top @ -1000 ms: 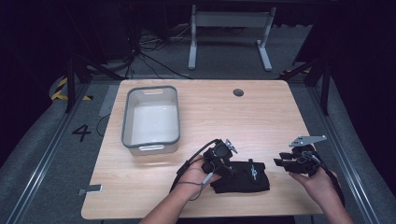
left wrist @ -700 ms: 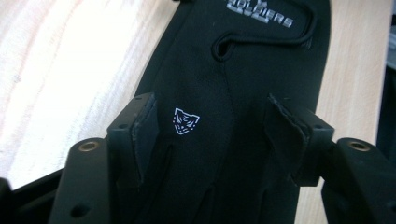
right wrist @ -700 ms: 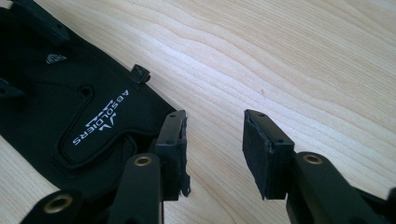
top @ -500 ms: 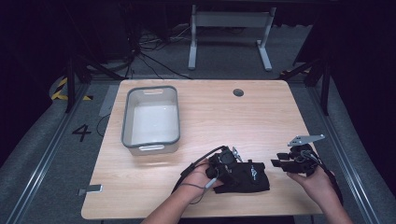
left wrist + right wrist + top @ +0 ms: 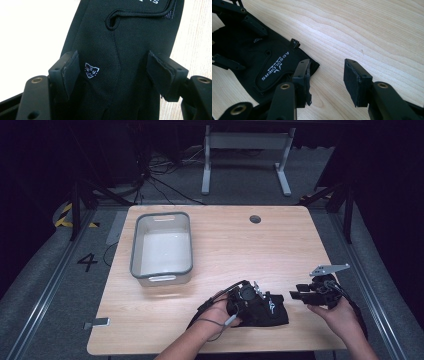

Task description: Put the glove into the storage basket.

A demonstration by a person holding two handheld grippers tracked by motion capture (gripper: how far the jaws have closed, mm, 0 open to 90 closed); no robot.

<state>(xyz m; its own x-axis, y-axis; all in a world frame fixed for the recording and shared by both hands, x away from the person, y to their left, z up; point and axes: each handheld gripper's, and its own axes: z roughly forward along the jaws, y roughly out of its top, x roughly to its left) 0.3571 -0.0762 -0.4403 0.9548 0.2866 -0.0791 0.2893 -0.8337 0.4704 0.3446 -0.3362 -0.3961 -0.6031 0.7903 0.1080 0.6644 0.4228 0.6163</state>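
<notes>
From the high view our left gripper [image 5: 250, 301] hides much of the black glove [image 5: 272, 309] at the table's [image 5: 225, 245] near edge. The left gripper view shows more — jaws spread, glove between them. Our right gripper [image 5: 325, 81] gapes just beside the cuff — holding nothing.

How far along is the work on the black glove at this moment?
Early stage. Done: the left claw is down over the black glove, its jaws open on either side of the fabric. In hand: the grasp, not yet closed. The right claw is open beside the glove's cuff edge, above bare table. Left: closing, lifting and moving the glove, perhaps to the grey bin, which holds nothing.
</notes>
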